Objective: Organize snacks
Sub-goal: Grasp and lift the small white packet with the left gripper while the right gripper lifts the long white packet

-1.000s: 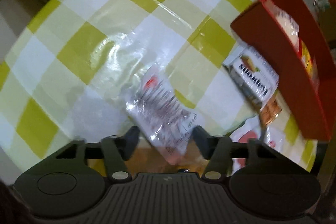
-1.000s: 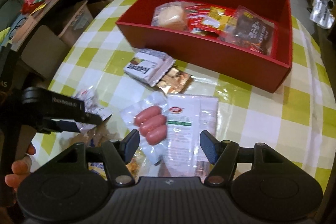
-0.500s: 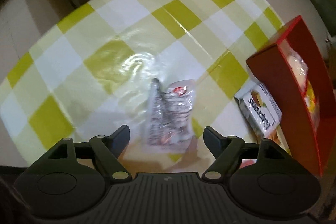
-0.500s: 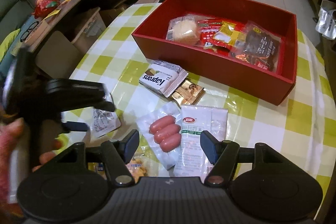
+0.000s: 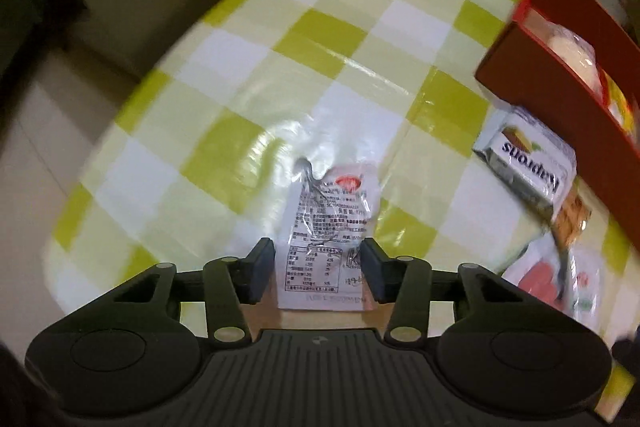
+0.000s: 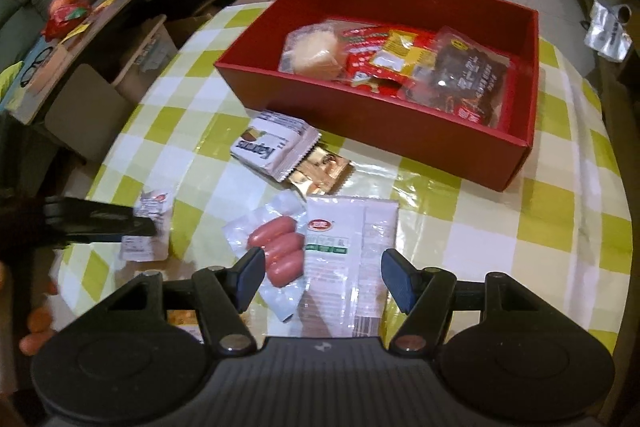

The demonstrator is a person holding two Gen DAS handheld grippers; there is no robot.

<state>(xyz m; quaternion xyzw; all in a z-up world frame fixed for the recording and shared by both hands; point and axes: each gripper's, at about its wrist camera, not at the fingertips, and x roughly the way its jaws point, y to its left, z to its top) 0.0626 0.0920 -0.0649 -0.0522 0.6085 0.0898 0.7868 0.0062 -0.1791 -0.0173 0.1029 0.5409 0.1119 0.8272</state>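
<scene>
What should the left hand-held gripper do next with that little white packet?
Probably finish squeezing, then lift. The left hand-held gripper is closing with the small white packet between its fingers, lying flat on the checked tablecloth, outside the red box.

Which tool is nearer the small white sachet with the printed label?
Left. The left tool straddles the sachet, its jaws closing on it. The right tool hangs apart over the sausage pack, with the sachet off to its left.
</scene>
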